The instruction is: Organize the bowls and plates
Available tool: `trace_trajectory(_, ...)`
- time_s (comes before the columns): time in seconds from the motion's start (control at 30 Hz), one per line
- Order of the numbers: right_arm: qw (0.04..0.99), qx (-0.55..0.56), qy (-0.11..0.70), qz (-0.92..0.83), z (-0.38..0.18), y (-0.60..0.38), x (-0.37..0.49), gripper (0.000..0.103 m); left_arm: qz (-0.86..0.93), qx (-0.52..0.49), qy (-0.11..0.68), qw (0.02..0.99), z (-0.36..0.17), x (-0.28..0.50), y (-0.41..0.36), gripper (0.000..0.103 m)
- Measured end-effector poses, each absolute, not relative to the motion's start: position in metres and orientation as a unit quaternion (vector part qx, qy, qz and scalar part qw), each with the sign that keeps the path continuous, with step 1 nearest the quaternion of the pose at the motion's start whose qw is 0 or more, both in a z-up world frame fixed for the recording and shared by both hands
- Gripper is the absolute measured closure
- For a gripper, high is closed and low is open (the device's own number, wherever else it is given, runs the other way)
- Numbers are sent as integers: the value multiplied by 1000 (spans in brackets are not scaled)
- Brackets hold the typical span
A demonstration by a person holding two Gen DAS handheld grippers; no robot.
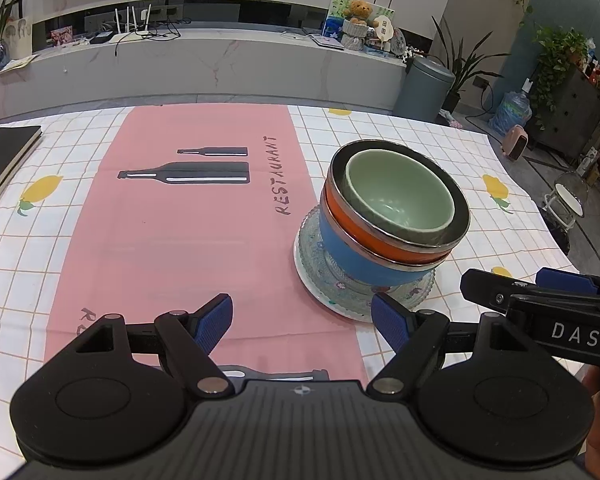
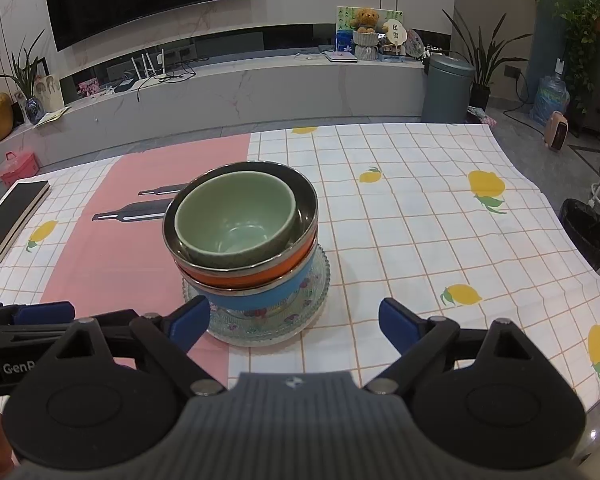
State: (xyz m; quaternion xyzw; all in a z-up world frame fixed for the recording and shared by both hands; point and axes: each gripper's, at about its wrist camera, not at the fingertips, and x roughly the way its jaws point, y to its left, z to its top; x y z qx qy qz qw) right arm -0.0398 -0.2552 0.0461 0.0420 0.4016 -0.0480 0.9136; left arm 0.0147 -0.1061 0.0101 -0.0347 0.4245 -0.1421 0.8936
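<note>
A stack stands on the table: a green bowl [image 1: 400, 196] nested in an orange steel-rimmed bowl [image 1: 364, 236], on a blue bowl [image 1: 356, 264], on a patterned glass plate [image 1: 320, 276]. The same green bowl [image 2: 236, 216], orange bowl [image 2: 252, 276], blue bowl [image 2: 260, 300] and plate [image 2: 268, 326] show in the right wrist view. My left gripper [image 1: 302, 322] is open and empty, just in front and left of the stack. My right gripper [image 2: 294, 320] is open and empty, just in front of the stack; it also shows in the left wrist view [image 1: 528, 284].
A pink placemat [image 1: 196, 216] lies on the lemon-print checked tablecloth [image 2: 420, 216]. A black book [image 1: 4, 156] lies at the far left of the table. Beyond the table's far edge are a TV bench, a grey bin [image 2: 446, 88] and plants.
</note>
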Motion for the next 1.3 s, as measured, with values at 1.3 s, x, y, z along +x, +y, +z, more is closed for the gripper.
trace_trajectory(1.3, 912, 46, 404, -46, 44, -255, -39, 12, -139, -30, 425, 894, 11, 14, -107, 11)
